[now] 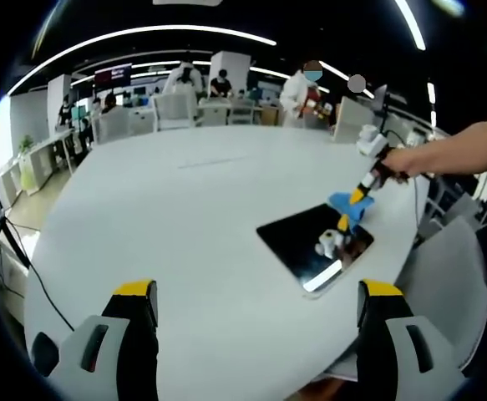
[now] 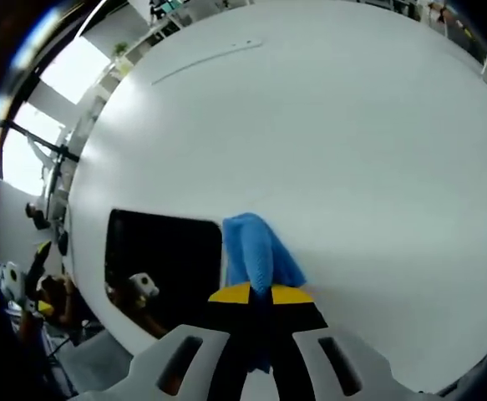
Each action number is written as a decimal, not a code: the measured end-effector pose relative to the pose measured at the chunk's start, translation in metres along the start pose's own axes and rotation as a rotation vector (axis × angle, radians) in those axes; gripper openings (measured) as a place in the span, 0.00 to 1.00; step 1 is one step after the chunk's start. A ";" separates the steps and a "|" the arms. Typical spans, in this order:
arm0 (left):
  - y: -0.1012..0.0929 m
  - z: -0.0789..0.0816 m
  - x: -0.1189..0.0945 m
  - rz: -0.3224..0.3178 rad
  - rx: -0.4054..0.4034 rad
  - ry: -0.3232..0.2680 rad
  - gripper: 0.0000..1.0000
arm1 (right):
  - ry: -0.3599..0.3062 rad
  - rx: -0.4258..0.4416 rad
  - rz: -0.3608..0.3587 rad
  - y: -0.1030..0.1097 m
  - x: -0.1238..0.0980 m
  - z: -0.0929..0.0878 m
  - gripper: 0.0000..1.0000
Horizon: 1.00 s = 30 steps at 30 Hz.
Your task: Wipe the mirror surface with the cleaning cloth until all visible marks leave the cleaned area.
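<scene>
Right gripper (image 2: 260, 294) clamps blue cleaning cloth (image 2: 258, 251) at mirror's (image 1: 314, 242) edge, frame right, on white table (image 1: 201, 217). Left gripper (image 1: 256, 292) jaws spread, empty, lower frame.

The left tool (image 1: 256, 313) hangs over the round white bench (image 1: 185, 209), its yellow-tipped jaws spread wide apart. Ahead and to its right, the dark rectangular mirror (image 1: 306, 238) lies flat. At the mirror's far edge, the right tool (image 1: 358, 198) pinches the crumpled blue cleaning cloth (image 1: 348, 205).
</scene>
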State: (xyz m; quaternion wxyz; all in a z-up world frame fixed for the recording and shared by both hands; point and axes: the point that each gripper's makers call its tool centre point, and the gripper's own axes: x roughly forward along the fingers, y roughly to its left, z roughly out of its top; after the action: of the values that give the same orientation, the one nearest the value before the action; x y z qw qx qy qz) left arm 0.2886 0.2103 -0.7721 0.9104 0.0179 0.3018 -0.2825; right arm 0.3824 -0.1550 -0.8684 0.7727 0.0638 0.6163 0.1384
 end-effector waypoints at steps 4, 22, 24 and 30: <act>0.001 -0.002 0.001 -0.002 -0.006 0.003 1.00 | 0.002 -0.005 0.004 0.008 0.003 0.003 0.01; 0.000 0.001 0.008 -0.016 -0.008 0.003 1.00 | 0.024 -0.009 0.048 0.040 0.013 0.013 0.01; 0.000 0.001 0.008 -0.016 -0.012 0.002 1.00 | 0.023 -0.005 0.054 0.042 0.013 0.014 0.01; 0.000 -0.001 0.010 -0.019 -0.018 0.002 1.00 | 0.023 -0.008 0.078 0.056 0.017 0.017 0.01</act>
State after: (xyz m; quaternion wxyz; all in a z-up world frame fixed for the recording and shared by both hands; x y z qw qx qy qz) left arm 0.2945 0.2052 -0.7784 0.9075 0.0071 0.3053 -0.2883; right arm 0.3944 -0.0955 -0.8659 0.7599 0.0831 0.6215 0.1717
